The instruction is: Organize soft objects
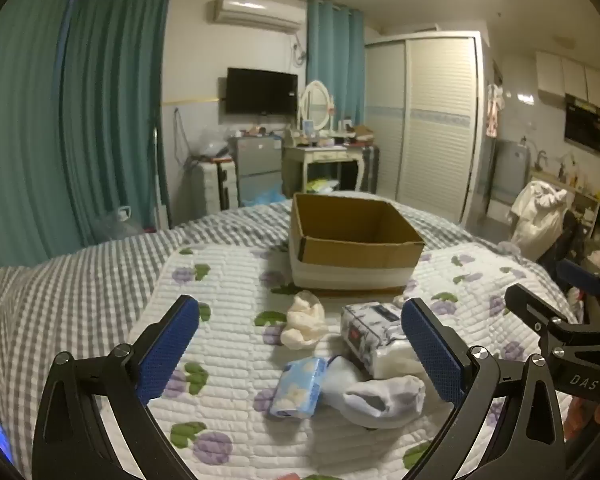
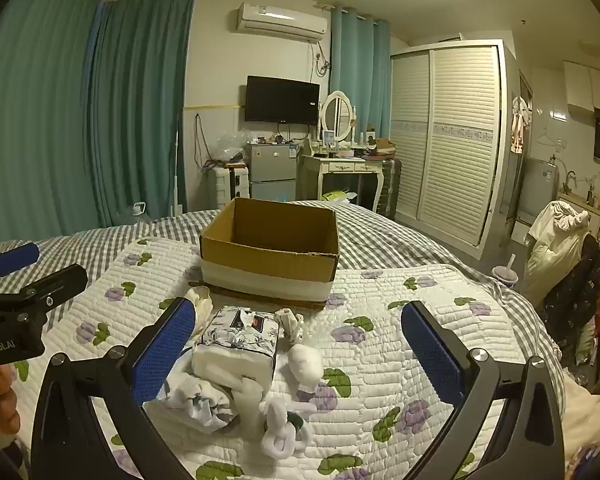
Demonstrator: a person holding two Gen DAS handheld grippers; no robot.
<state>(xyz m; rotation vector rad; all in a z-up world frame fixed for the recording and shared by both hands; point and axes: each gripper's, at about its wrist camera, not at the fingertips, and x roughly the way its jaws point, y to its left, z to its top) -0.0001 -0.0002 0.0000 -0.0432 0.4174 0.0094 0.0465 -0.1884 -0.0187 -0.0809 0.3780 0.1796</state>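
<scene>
1. A tissue pack point(image 1: 370, 330), a small blue packet point(image 1: 299, 387) and what look like socks point(image 1: 384, 400) lie on the quilt point(image 1: 228, 280), near the cardboard box point(image 1: 352, 240).
2. The left hand-held gripper point(image 1: 300, 344) and the right hand-held gripper point(image 2: 298, 346) hover spread, holding nothing.

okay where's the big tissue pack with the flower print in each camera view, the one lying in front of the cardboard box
Left wrist view: the tissue pack lies right of center, partly behind the right finger of the left tool.
Right wrist view: it lies left of center, just inside the left finger of the right tool.
Shared landmark: the open cardboard box, just beyond the pack on the quilt in both views.
</scene>
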